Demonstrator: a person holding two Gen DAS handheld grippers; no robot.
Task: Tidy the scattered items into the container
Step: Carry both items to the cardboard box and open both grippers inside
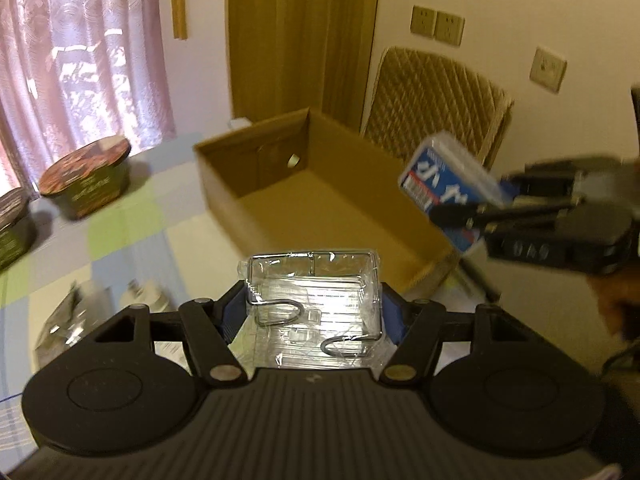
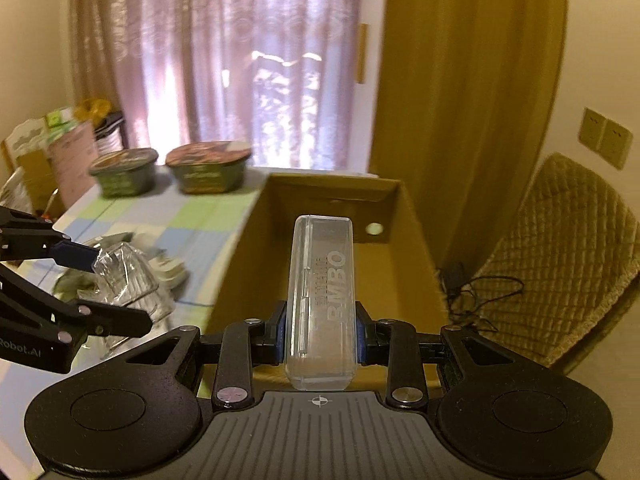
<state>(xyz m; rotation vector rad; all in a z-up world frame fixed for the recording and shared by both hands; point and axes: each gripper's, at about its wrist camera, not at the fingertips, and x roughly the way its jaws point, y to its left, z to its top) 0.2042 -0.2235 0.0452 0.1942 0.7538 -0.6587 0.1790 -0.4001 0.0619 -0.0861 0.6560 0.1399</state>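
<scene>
Cardboard box [image 1: 328,196] sits open and, as far as its visible floor shows, empty, while both hand-held grippers arrive loaded, so the tidying looks barely begun with nothing yet dropped in. Far off to the left of the left gripper [image 1: 312,312], two lidded instant-noodle bowls [image 1: 86,178] wait on the checked tablecloth [image 1: 132,232], and closer in on that side a few blurred wrapped items [image 1: 68,320] lie scattered below its near finger; what they are cannot be told. The left gripper is closed to the width of a clear-wrapped wire rack [image 1: 314,304], held between its blue pads just short of the box's near wall. Straight ahead of it the box stands at the table's edge, with a quilted chair [image 1: 436,104] behind. To the right, the right gripper [image 2: 320,336] is clamped narrowly on a clear plastic case [image 2: 322,304] with a blue and white label, which it carries high over the box's right-hand rim, the case pointing forward over the open interior in its own camera's view. Judging by this, two items are about to go in; the bowls and the loose packets on the cloth remain to be collected afterwards.
</scene>
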